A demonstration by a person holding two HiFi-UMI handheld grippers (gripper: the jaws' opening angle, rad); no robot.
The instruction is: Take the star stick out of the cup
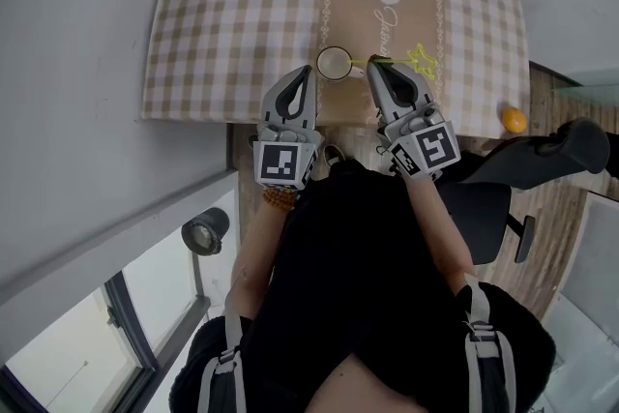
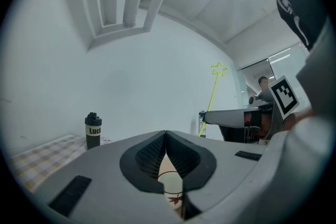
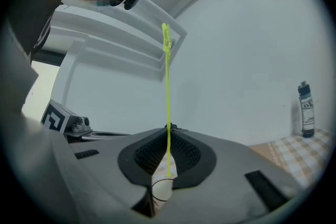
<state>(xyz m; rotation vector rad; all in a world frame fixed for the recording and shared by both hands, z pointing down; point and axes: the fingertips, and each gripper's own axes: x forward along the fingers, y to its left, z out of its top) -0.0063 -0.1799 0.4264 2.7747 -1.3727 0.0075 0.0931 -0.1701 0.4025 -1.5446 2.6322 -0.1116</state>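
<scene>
Right gripper (image 3: 167,131) pinches the stick (image 3: 167,86), which stands upright from its jaws, lower end at the cup (image 3: 161,190) mouth just below. Left gripper (image 2: 166,135) is closed beside the cup.
</scene>
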